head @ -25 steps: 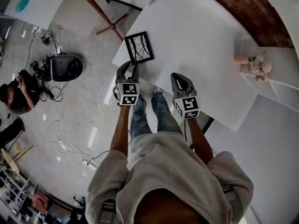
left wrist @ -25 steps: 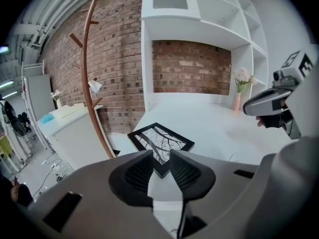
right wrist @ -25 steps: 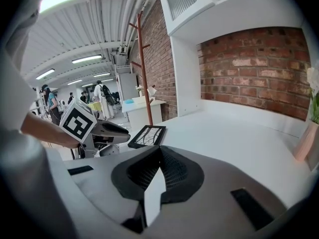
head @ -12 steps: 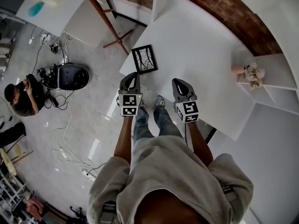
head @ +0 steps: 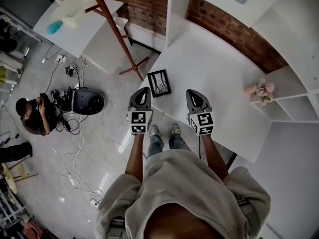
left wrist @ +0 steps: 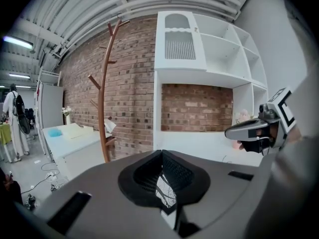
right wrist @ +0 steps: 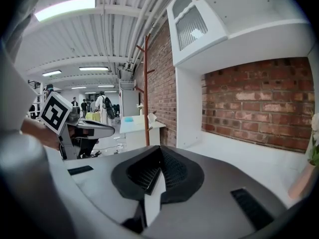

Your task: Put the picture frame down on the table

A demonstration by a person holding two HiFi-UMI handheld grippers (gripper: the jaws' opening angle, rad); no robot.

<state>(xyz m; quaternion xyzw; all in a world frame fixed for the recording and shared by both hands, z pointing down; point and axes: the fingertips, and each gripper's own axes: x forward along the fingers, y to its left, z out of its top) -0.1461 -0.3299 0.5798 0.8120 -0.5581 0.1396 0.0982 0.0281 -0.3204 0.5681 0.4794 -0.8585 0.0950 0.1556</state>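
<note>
White worktop (head: 214,68) beside a brick wall (head: 144,4) carries the picture frame (head: 159,83) lying flat near its corner, with the left claw (head: 141,92) just beside it and the right claw (head: 196,94) both closed and empty.

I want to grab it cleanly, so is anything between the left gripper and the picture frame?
Nothing visible. The picture frame lies flat near the corner of the white table, just ahead of the left gripper, and the gap between them holds no other thing.

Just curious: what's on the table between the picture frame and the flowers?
Nothing: in the head view, only bare white table separates the picture frame from the flowers.
</note>
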